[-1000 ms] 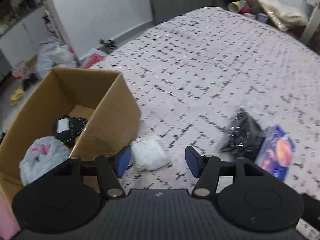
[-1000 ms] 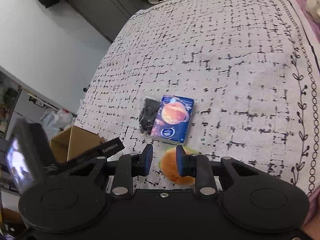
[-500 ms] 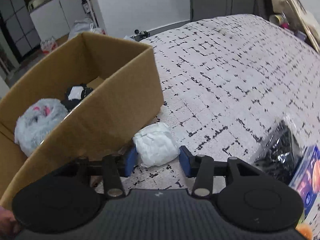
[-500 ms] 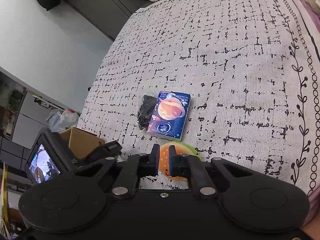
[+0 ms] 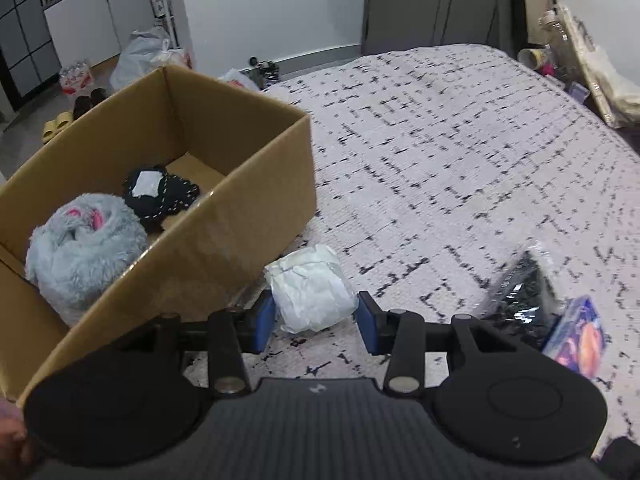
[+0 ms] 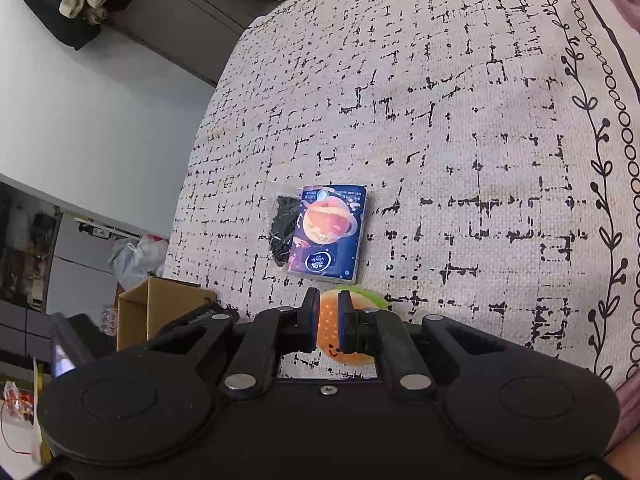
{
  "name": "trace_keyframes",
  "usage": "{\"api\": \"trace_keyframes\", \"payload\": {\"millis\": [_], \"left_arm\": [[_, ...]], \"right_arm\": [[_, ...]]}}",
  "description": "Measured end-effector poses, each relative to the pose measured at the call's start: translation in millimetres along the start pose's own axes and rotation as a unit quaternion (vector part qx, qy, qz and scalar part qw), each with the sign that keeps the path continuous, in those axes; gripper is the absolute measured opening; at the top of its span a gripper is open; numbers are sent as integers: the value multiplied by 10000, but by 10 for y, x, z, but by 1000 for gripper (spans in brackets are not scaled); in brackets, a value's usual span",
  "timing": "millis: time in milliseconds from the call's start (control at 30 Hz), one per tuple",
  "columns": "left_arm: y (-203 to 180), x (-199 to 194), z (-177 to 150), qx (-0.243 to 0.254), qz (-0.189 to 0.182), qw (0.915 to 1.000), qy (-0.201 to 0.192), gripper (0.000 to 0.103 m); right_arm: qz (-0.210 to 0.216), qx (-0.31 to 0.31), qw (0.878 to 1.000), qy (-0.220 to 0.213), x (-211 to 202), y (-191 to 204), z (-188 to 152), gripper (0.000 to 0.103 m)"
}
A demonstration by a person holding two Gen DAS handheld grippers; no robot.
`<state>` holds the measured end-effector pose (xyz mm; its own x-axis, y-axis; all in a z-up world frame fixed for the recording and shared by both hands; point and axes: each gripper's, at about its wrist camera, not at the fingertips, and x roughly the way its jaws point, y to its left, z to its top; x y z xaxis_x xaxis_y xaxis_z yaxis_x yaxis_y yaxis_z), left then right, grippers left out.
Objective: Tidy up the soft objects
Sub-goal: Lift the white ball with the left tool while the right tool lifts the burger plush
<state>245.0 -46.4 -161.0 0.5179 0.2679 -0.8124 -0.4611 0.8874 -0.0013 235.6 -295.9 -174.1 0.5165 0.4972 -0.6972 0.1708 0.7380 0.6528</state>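
Meanwhile, beside the cardboard box, the left gripper fingers are closing around the white bundle, pads touching; the right gripper, reopening slightly, is squeezing the burger plush.

The tissue pack on the bed carries one readable word, "Vinda", in white inside a dark oval, seen upside down in the right wrist view. The smaller print along its top edge is too fine to read.

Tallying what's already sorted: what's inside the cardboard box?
Inside the cardboard box lie a fluffy grey-blue plush and a black stitched item. The near wall hides part of the floor.
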Motion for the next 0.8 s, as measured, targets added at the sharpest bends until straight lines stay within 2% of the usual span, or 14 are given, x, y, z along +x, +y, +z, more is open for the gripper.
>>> {"api": "trace_keyframes", "payload": {"millis": [33, 67, 100, 167, 300, 467, 533, 567, 667, 800], "left_arm": [[2, -21, 6, 7, -64, 10000, -2, 43], [8, -42, 11, 7, -117, 9999, -9, 43], [17, -56, 16, 1, -154, 9999, -9, 43], [49, -86, 30, -41, -272, 9996, 15, 43], [80, -149, 51, -10, -472, 9989, 50, 43], [107, -252, 88, 52, -711, 9975, 22, 43], [118, -284, 106, 74, -761, 9971, 9, 43], [124, -301, 120, 88, -781, 9969, 2, 43], [159, -369, 161, 112, -848, 9963, -21, 43], [236, -482, 222, 141, -933, 9955, -101, 43]], "right_arm": [[-70, -57, 10000, 1, 9, 16, -1, 15], [-112, -113, 9999, 30, 25, 35, -4, 21], [-110, -120, 9998, 62, 44, 42, -6, 37], [-193, -162, 9997, 31, 76, 63, -20, 56], [-411, -344, 9985, 101, 186, 125, -42, 57], [-779, -886, 9929, 154, 328, 263, -134, 60], [-854, -1049, 9907, 178, 371, 301, -167, 50], [-871, -1119, 9897, 204, 384, 317, -177, 37], [-877, -1290, 9877, 128, 343, 378, -197, 20], [-761, -1346, 9880, 37, 277, 435, -190, 8]]}}
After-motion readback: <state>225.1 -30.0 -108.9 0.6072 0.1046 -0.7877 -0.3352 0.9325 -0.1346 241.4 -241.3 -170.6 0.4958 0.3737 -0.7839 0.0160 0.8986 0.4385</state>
